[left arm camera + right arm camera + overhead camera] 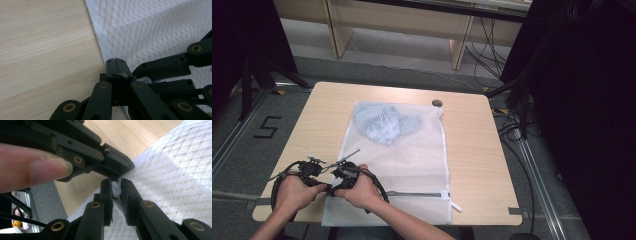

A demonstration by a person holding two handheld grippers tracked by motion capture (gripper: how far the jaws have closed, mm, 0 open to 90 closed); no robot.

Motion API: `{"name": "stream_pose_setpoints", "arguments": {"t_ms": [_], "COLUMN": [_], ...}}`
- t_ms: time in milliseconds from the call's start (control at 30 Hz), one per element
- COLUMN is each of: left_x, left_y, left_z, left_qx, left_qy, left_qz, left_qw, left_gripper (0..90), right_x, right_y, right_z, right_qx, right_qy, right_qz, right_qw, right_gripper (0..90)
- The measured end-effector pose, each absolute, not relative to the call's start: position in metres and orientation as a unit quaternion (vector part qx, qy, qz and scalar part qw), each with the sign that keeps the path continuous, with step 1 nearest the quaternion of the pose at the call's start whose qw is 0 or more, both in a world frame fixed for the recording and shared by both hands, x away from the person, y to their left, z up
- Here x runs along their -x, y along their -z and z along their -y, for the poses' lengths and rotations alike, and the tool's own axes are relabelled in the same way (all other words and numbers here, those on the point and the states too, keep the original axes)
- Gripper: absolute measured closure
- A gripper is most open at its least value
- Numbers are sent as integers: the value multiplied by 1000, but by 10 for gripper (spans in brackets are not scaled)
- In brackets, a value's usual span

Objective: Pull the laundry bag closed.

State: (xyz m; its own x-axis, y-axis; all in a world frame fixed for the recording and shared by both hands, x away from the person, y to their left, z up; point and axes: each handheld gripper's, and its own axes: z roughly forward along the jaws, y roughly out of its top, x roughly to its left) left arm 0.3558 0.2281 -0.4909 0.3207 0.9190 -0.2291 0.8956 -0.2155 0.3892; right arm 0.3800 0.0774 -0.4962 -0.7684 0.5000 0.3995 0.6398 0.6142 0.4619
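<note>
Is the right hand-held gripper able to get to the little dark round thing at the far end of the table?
Probably not right now: the right hand-held gripper is pinching the near corner of the mesh bag, and the round thing lies beyond the bag's far end.

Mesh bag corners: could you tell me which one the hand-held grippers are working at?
The near left corner, where the left hand-held gripper and right hand-held gripper meet; the other three lie untouched.

White mesh laundry bag (pixel 407 165) lies flat on the wooden table, w/ a crumpled pale-blue garment (pixel 384 123) inside at its far end. Zipper (pixel 422 193) runs along near edge, w/ near-left corner bunched up.
</note>
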Motion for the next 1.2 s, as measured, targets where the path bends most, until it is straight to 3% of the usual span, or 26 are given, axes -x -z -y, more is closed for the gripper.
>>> {"name": "stream_pose_setpoints", "arguments": {"t_ms": [1200], "left_x": [-351], "left_y": [491], "left_z": [-223], "left_qx": [-797], "left_qy": [-46], "left_qz": [-559], "left_qw": [224], "left_gripper": [899], "right_x": [-373], "right_y": [494], "right_z": [-72], "right_qx": [334], "right_qy": [297], "right_qz": [888], "right_qw": [107], "right_gripper": [871]}}
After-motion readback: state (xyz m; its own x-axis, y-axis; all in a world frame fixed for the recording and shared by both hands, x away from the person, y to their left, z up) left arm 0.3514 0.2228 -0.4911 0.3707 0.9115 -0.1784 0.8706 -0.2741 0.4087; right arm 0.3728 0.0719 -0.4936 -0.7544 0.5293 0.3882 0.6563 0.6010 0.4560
